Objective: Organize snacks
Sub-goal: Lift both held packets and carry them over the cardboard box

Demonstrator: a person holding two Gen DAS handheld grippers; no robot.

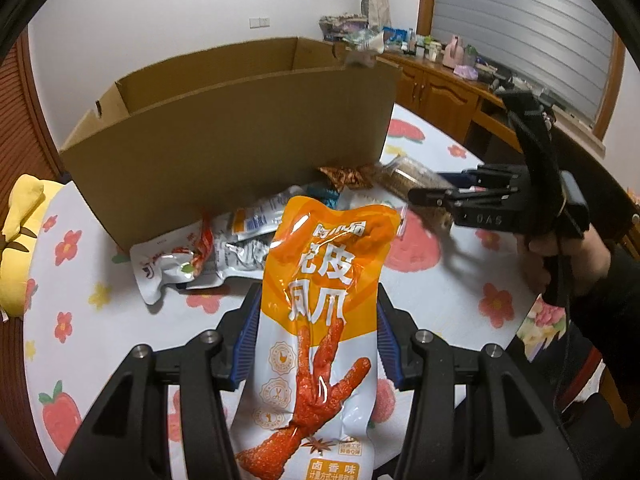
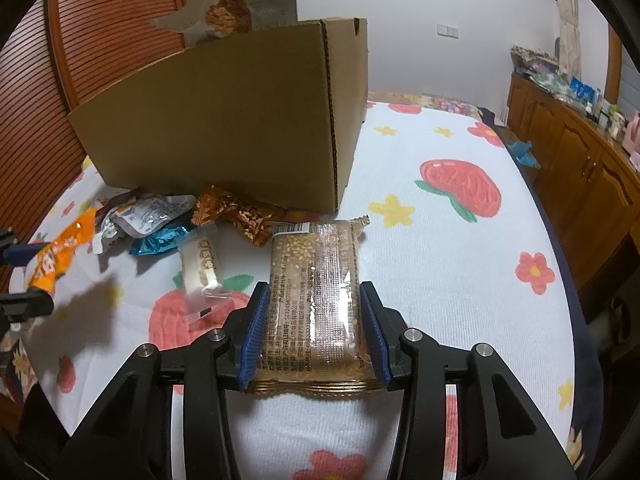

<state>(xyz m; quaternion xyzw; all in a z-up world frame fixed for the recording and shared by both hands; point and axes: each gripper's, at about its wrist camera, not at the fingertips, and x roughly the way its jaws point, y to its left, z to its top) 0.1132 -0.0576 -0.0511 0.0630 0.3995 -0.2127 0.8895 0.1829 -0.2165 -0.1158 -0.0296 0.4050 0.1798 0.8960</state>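
My left gripper (image 1: pixel 316 320) is shut on an orange and white chicken-feet snack pack (image 1: pixel 320 320), held upright above the table; the same pack (image 2: pixel 56 256) shows at the far left of the right wrist view. My right gripper (image 2: pixel 316 336) is shut on a clear pack of sesame bars (image 2: pixel 316 292) that lies flat on the tablecloth, with a blue pad against each long side. In the left wrist view the right gripper (image 1: pixel 432 196) reaches in from the right. An open cardboard box (image 1: pixel 240 140) (image 2: pixel 240 120) stands behind a pile of loose snacks (image 1: pixel 236 248).
In the pile lie a copper wrapper (image 2: pixel 236 212), a blue wrapper (image 2: pixel 160 240), a white bar (image 2: pixel 200 268) and a silver pouch (image 2: pixel 148 212). A snack bag (image 2: pixel 228 12) sticks up from the box. A yellow plush (image 1: pixel 20 240) sits left; a wooden cabinet (image 2: pixel 580 168) stands right.
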